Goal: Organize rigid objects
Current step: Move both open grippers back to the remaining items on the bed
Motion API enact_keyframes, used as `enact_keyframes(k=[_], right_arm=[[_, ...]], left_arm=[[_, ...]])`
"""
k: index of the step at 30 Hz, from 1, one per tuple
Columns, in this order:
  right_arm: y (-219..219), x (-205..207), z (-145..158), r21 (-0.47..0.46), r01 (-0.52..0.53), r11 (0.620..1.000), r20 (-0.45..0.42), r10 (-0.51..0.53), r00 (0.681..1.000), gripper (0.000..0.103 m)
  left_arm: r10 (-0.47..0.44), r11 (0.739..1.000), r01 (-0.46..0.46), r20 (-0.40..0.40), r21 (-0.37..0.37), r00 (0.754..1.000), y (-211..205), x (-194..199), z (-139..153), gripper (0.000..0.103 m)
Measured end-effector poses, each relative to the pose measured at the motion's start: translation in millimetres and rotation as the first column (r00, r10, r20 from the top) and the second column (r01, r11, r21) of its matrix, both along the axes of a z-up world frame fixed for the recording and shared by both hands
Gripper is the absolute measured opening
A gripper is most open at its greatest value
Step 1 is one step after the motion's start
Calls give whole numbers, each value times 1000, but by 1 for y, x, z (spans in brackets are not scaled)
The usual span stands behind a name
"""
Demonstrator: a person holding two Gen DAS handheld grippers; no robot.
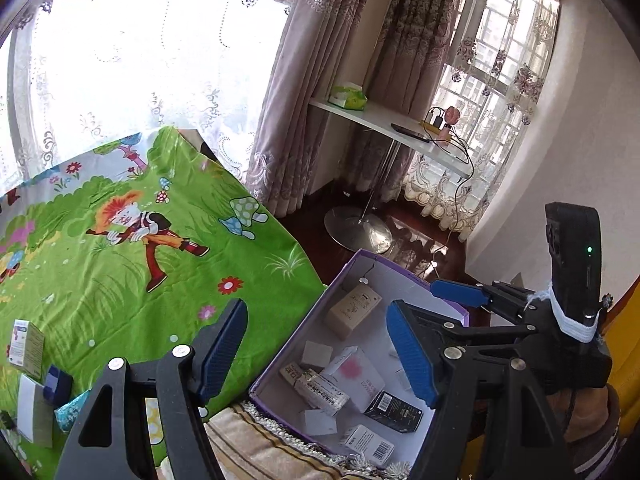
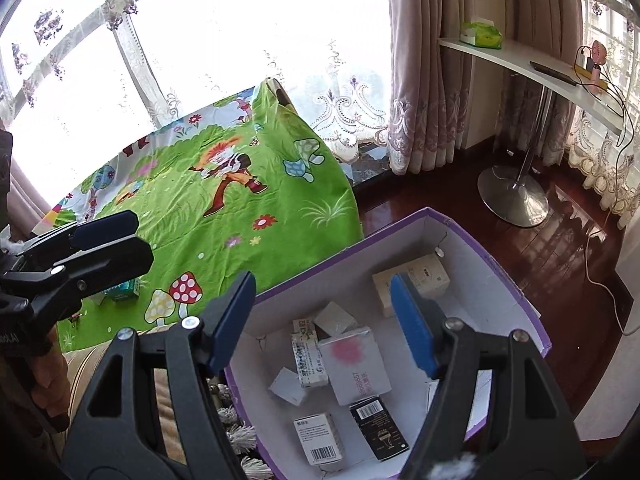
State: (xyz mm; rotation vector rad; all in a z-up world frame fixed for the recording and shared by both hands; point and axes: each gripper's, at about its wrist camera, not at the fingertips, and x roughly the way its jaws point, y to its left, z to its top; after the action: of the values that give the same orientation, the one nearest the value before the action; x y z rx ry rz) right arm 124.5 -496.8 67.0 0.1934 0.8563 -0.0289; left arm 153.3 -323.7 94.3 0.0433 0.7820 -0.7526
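A purple-rimmed cardboard box point(image 1: 404, 276) point(image 2: 496, 264) stands beside the green cartoon cloth point(image 1: 132, 256) point(image 2: 224, 216). It holds several small packages: a beige carton point(image 1: 352, 310) point(image 2: 424, 276), a white pack with a pink blot point(image 1: 354, 376) point(image 2: 354, 364), a black pack point(image 1: 394, 412) point(image 2: 378, 426). My left gripper point(image 1: 320, 348) is open and empty above the box's left rim. My right gripper point(image 2: 326, 320) is open and empty over the box. A few small boxes point(image 1: 26, 346) lie on the cloth at the left; a teal one point(image 2: 124, 290) shows behind the left gripper.
A striped fringed fabric point(image 1: 256, 444) lies under the box's near edge. A white table on a metal pedestal point(image 1: 360, 224) point(image 2: 514, 194) stands by the curtains, with a tissue pack point(image 1: 347, 96), a charger and cables. Dark wooden floor lies beyond the box.
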Motion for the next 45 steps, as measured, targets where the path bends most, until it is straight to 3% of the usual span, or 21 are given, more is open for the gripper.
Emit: enact_keyframes(k=[9,19,25,31,38,45], right_arm=[[88,17,28,-26,-153,988,38,154,987,74],[195,36,34,-32,-336,941,69,338,939,74],[244,49,14,-18,-415,910,14,415,910,74],[274,63,-9,5,-476,879,-61,475,878,74],[298,76,-40,12,-511,860,-153,506,849,74],[310,86,-72,10,-511,860,-214,501,839,74]], left_arm=[[191,980,-186,59,-69,980,108,-4,16,73],[394,914,-389,23,-111,919,221,-8,4,73],[539,828,-543,-64,-142,840,286,-8,-18,73],[649,721,-675,-187,-157,737,335,-4,-42,73],[699,638,-758,-311,-135,643,373,-6,-68,73],[740,536,-843,-449,-57,501,406,-7,-104,73]])
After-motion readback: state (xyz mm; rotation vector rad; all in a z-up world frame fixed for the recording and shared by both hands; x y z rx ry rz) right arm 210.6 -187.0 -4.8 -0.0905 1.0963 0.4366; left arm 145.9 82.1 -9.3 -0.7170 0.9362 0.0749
